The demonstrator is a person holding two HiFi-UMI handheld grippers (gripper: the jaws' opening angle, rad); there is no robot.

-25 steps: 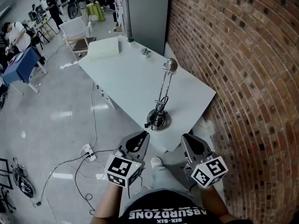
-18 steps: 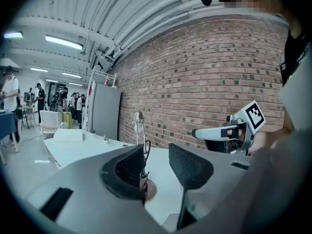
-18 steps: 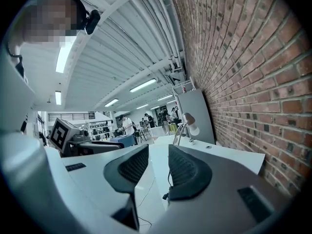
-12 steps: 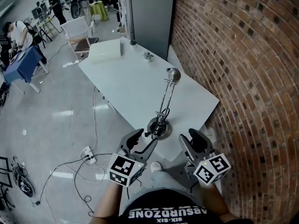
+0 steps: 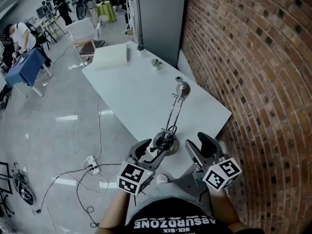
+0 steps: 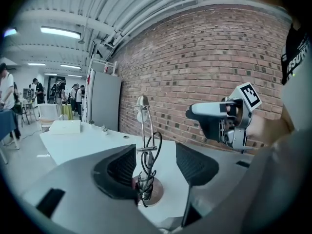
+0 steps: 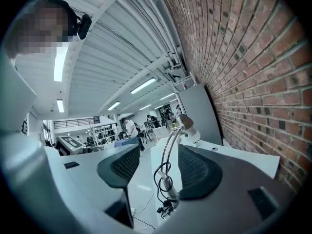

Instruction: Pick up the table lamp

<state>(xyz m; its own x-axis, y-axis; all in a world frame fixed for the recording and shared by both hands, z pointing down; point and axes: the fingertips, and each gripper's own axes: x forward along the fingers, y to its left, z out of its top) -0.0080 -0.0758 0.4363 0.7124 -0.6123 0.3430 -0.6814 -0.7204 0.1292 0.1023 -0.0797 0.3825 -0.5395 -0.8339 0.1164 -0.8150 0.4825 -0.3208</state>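
Observation:
A chrome table lamp (image 5: 171,121) stands on its round base near the front corner of the white table (image 5: 127,89), with a black cord coiled round the foot of its stem. My left gripper (image 5: 147,151) is just left of the base and open; its jaws have just been opening. The lamp (image 6: 144,145) shows in the gap ahead of them, untouched. My right gripper (image 5: 199,148) is to the right of the base, also open after just opening. The lamp (image 7: 170,145) stands beyond its empty jaws. In the left gripper view the right gripper (image 6: 219,118) hangs beside the lamp.
A brick wall (image 5: 253,82) runs close along the table's right side. A white flat box (image 5: 111,56) and a small object (image 5: 156,63) lie at the far end, by a grey cabinet (image 5: 158,13). Cables and a power strip (image 5: 91,161) lie on the floor at left.
Both grippers moved forward to either side of the lamp's base. Their jaws went from shut to wide open. The lamp has not moved on the table.

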